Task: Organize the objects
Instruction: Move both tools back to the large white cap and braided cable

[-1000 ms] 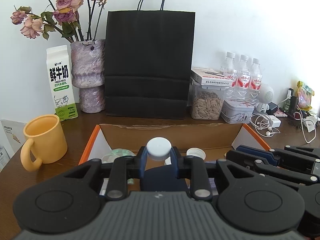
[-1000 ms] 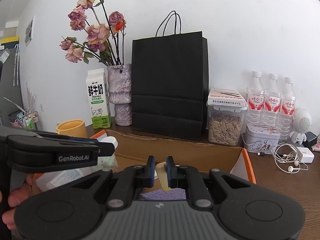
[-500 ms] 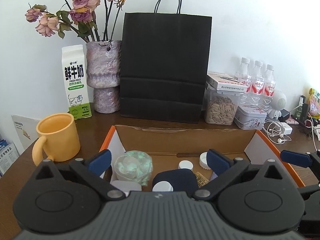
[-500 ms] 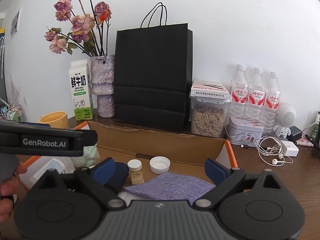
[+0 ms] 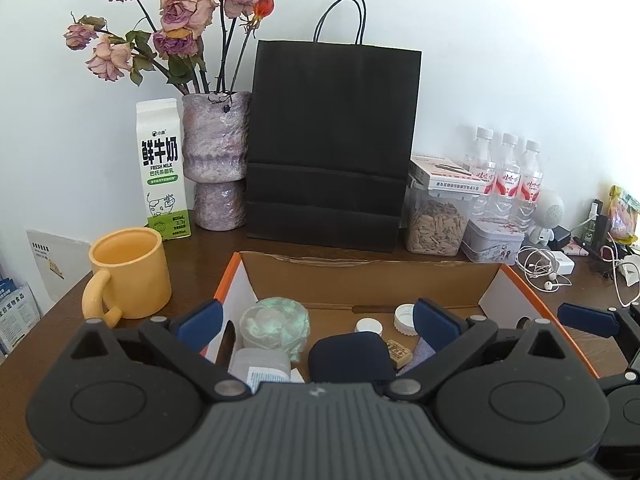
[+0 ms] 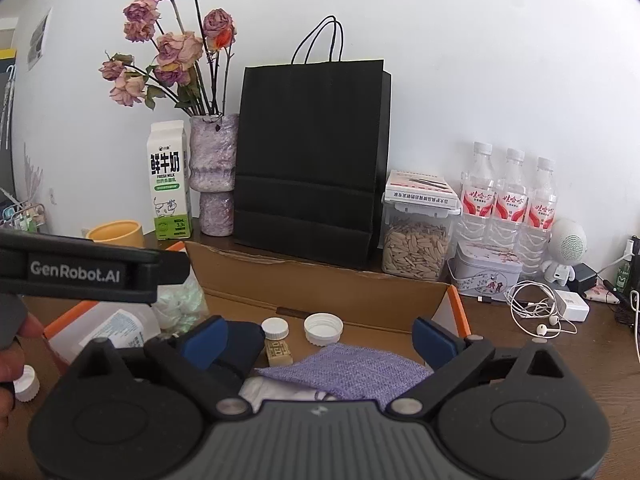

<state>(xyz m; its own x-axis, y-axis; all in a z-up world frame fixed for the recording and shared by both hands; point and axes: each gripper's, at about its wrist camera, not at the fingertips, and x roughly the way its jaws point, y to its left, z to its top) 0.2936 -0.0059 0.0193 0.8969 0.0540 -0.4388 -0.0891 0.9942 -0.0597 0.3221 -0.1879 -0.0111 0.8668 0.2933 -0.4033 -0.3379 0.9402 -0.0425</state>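
A cardboard box (image 5: 368, 268) with orange edges lies in front of both grippers. Inside it are a green-white wrapped bundle (image 5: 276, 326), a dark blue pouch (image 5: 348, 356), two white caps (image 5: 368, 325), a small beige block (image 5: 399, 352), a clear labelled bottle (image 5: 260, 364) and a purple knitted cloth (image 6: 344, 372). My left gripper (image 5: 318, 320) hovers open over the box's near left part, with nothing between its fingers. Over the near right part, my right gripper (image 6: 320, 338) has its jaws still opening and holds nothing; the beige block (image 6: 279, 352) lies loose below.
A yellow mug (image 5: 128, 272) stands left of the box. Along the wall stand a milk carton (image 5: 162, 168), a vase of dried roses (image 5: 214, 148), a black paper bag (image 5: 332, 140), a seed jar (image 5: 436, 228), three water bottles (image 5: 508, 180) and a tin (image 5: 494, 240). Earphones (image 6: 540, 312) lie at the right.
Both grippers went from shut to wide open. The left let go of a white cap and the right let go of the beige block; both now lie in the box.
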